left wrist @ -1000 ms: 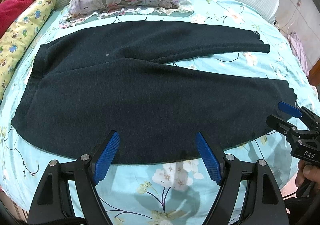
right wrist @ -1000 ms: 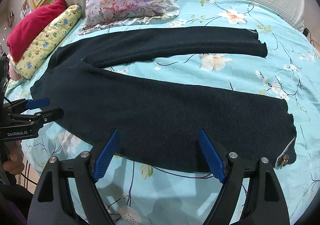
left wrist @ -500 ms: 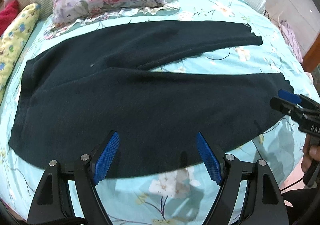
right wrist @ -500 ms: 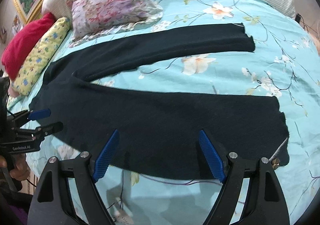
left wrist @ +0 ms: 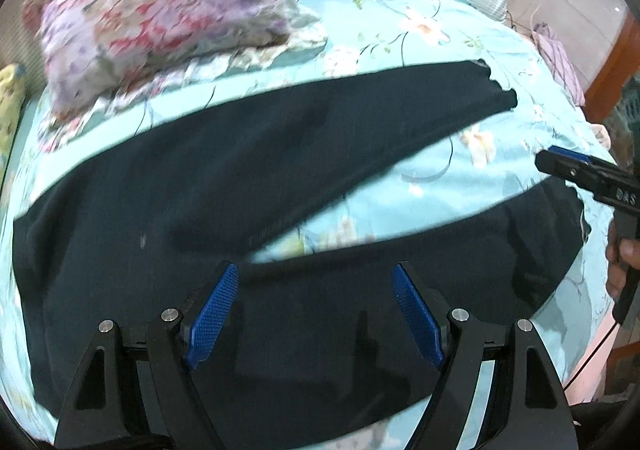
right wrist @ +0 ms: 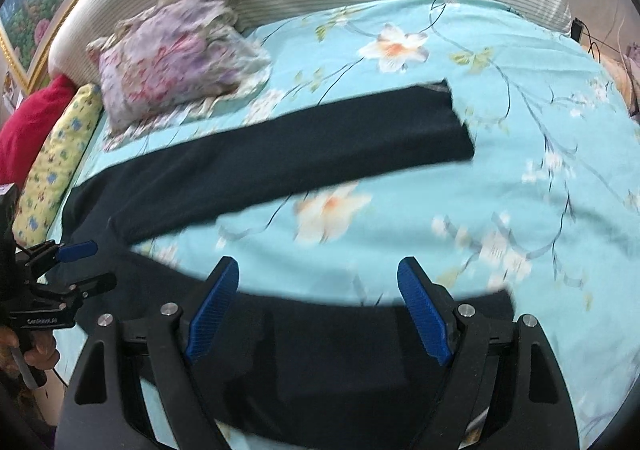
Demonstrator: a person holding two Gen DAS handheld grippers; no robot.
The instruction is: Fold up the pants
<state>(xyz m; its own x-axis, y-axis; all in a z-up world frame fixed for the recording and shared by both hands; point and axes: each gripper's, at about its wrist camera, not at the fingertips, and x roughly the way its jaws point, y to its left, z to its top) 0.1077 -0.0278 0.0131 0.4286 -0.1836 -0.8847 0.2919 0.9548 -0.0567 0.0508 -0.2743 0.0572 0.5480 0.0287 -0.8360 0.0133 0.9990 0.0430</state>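
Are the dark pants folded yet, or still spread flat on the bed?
Spread, unfolded: the pants lie flat on the floral bedsheet, two legs apart in a V with sheet showing between them. Both grippers are open, gripping nothing.

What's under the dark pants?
The pants lie spread on a blue flowery bedsheet. It shows between the two legs; the part beneath the cloth is covered.

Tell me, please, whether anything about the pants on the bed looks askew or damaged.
The dark pants lie flat on the floral bedsheet, but the legs splay apart in a V rather than lying together. The far leg's hem looks ragged. Both tools, left and right, are open above the near leg.
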